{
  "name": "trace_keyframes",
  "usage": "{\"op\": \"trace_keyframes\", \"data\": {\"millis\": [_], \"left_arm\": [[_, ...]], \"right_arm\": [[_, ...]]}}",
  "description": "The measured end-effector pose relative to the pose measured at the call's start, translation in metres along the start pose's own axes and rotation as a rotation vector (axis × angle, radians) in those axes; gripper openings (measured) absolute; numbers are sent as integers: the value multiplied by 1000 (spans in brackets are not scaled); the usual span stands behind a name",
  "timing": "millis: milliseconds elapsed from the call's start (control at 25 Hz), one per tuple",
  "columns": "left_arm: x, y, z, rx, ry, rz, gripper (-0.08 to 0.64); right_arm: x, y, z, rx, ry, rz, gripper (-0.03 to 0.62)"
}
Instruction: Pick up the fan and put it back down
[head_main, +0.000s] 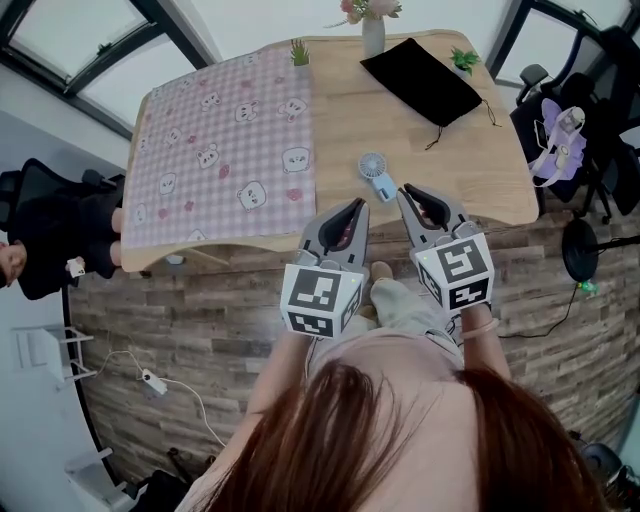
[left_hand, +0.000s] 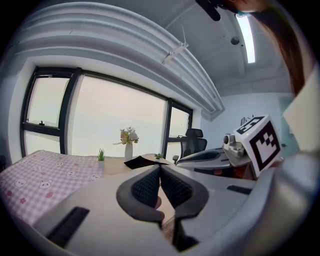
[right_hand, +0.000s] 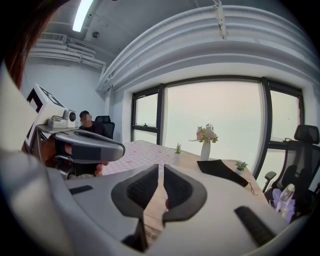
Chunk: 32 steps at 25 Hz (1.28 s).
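Head view sets the right gripper (head_main: 406, 190) low at centre, its tips just over the near edge of the wooden table (head_main: 470, 160). The right gripper view shows its jaws only a narrow slit apart, with nothing between them. At about its 9 o'clock the left gripper (head_main: 358, 206) has its jaws closed tip to tip, and it grips nothing either.

From the right gripper's tips the handheld fan (head_main: 376, 174) lies near, at about 10 o'clock. From the left gripper's tips it lies at about 1 o'clock. The fan therefore sits ahead of the two tools and between them, flat on bare wood just right of the pink checked cloth (head_main: 220, 150).

Its long axis runs from the round head at 11 o'clock to the handle at 5 o'clock — the handle end points back toward the person and comes close to the right gripper's tips. I judge the right gripper the nearer by a little, so it is the likelier one for the pickup. Its jaws would need to open wider and come across to the left to straddle the handle.

Neither gripper view shows the fan — it seems to lie below their line of sight.
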<state>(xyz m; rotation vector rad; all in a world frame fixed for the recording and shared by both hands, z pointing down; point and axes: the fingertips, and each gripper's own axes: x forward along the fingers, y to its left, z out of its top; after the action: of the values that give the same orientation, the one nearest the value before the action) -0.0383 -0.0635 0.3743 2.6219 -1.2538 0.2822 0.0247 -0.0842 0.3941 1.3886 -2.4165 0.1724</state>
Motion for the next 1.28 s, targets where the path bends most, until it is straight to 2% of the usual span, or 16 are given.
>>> {"op": "trace_keyframes", "data": {"millis": [760,1280], "left_arm": [[57,28,-8,-30,11,61,12],[76,40,-19,-49,39,86,12]], "right_arm": [[72,-32,-45,-13,113,84,94],[110,-35,-95,-5,223,133,130]]}}
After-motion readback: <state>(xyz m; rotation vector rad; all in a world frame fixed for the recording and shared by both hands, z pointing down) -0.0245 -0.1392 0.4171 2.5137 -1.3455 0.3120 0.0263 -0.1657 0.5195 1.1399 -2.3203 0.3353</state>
